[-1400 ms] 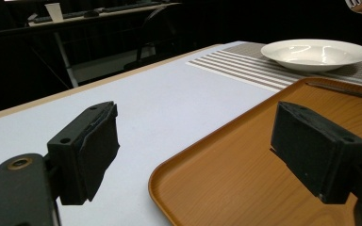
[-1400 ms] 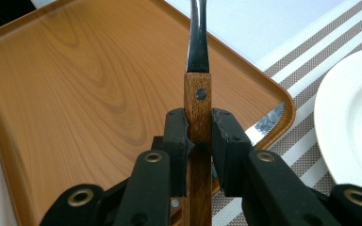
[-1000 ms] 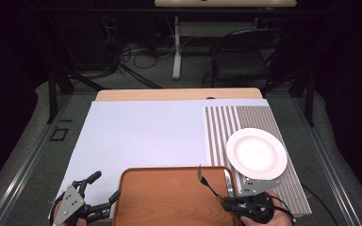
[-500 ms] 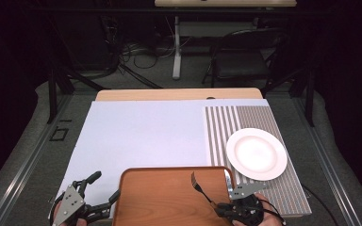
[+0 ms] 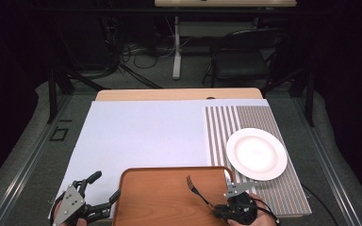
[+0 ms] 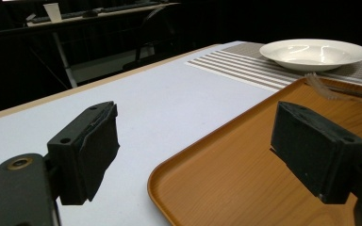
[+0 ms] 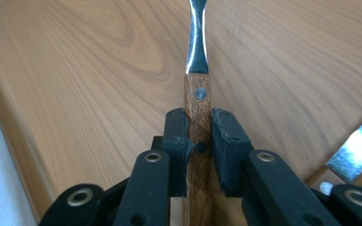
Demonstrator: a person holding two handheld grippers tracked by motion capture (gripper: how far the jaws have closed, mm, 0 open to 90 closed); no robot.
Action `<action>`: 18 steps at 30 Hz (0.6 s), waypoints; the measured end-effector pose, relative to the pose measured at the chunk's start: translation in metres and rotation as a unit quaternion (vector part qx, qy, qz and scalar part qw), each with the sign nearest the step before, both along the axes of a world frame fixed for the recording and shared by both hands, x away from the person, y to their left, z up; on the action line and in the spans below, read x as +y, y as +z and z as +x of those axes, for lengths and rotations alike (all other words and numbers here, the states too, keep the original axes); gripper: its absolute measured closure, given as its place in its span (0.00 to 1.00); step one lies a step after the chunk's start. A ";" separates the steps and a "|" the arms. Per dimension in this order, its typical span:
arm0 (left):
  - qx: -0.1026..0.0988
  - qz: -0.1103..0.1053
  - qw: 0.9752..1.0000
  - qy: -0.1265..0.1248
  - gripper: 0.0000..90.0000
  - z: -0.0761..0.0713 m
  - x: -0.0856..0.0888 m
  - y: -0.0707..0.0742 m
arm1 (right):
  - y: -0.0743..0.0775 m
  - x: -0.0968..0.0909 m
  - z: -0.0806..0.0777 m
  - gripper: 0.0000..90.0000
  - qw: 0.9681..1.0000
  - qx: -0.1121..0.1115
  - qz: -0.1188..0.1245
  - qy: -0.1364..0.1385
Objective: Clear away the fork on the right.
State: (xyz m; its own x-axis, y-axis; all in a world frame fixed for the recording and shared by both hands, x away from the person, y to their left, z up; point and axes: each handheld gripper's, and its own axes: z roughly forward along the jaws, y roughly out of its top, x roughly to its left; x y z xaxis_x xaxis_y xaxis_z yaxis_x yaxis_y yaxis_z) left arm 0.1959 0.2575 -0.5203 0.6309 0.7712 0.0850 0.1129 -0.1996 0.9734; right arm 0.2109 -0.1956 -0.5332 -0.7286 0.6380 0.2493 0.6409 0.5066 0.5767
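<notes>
A fork (image 5: 199, 191) with a wooden handle (image 7: 197, 101) and steel neck is clamped between the pads of my right gripper (image 5: 227, 210) (image 7: 198, 141). It slants up and to the left over the near right part of the brown wooden tray (image 5: 165, 202). My left gripper (image 5: 105, 186) (image 6: 193, 141) stands open at the tray's near left corner, one jaw over the white table and one over the tray (image 6: 245, 188). Nothing is between its pads. The fork's tines (image 6: 321, 87) show blurred at the tray's far rim.
A white plate (image 5: 256, 153) (image 6: 313, 52) sits on a striped placemat (image 5: 238, 117) right of the tray. A white sheet (image 5: 146, 132) covers the table. A shiny metal piece (image 7: 356, 146) lies at the tray's right edge beside my right gripper.
My right gripper has sunk toward the tray with the fork, and the tines have swung left and lower. The left gripper has stayed put.
</notes>
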 end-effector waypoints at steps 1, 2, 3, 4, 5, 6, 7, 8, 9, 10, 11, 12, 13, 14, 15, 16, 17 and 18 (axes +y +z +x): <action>0.000 0.000 1.000 0.000 0.17 0.000 0.000 0.000 | -0.001 0.000 0.000 0.86 1.000 0.002 0.000 -0.001; -0.001 0.002 1.000 0.000 0.17 0.000 0.000 0.000 | -0.003 0.001 0.001 0.86 1.000 0.005 0.001 0.001; 0.000 0.001 1.000 0.000 0.17 0.000 0.000 0.000 | -0.004 0.002 0.001 0.86 1.000 0.007 -0.001 0.000; -0.001 0.002 1.000 -0.001 0.17 0.000 0.000 0.000 | -0.006 0.002 0.002 0.86 1.000 0.007 -0.002 0.000; -0.001 0.002 1.000 0.001 0.17 0.000 0.000 0.000 | -0.008 0.003 0.002 0.86 1.000 0.009 -0.005 0.001; -0.001 0.002 1.000 0.000 0.17 0.000 0.000 0.000 | -0.008 0.003 0.002 0.86 1.000 0.009 -0.005 0.001; -0.002 0.002 1.000 0.000 0.17 0.000 0.000 0.000 | -0.009 0.004 0.002 0.86 1.000 0.010 -0.006 0.000; -0.002 0.002 1.000 0.001 0.17 0.000 0.000 0.000 | -0.009 0.004 0.002 0.85 1.000 0.008 -0.005 0.002; -0.001 0.001 1.000 0.001 0.17 0.000 0.000 0.000 | -0.009 0.004 0.002 0.85 1.000 0.009 -0.008 0.002; -0.001 0.001 1.000 0.001 0.17 0.000 0.000 0.000 | -0.009 0.004 0.002 0.85 1.000 0.008 -0.008 0.003; -0.002 0.002 1.000 0.001 0.17 0.000 0.000 0.000 | -0.009 0.004 0.002 0.85 1.000 0.007 -0.005 0.003; -0.001 0.002 1.000 -0.001 0.17 0.000 0.000 0.000 | -0.009 0.004 0.002 0.85 1.000 0.008 -0.005 0.004; -0.001 0.001 1.000 -0.001 0.17 0.000 0.000 0.000 | -0.009 0.004 0.002 0.85 1.000 0.007 -0.005 0.005; 0.000 0.001 1.000 0.000 0.17 0.000 0.000 0.000 | -0.009 0.004 0.002 0.85 1.000 0.006 -0.007 0.009; -0.001 0.001 1.000 0.000 0.17 0.000 0.000 0.000 | -0.009 0.004 0.002 0.85 1.000 0.002 -0.006 0.007; -0.001 0.002 1.000 -0.001 0.17 0.000 0.000 0.000 | -0.009 0.005 0.001 0.85 1.000 0.002 -0.006 0.007; -0.002 0.002 1.000 0.001 0.17 0.000 0.000 0.000 | -0.008 0.005 0.001 0.85 1.000 -0.004 -0.005 0.012; -0.002 0.002 1.000 0.001 0.17 0.000 0.000 0.000 | -0.008 0.005 0.001 0.85 1.000 -0.004 -0.005 0.012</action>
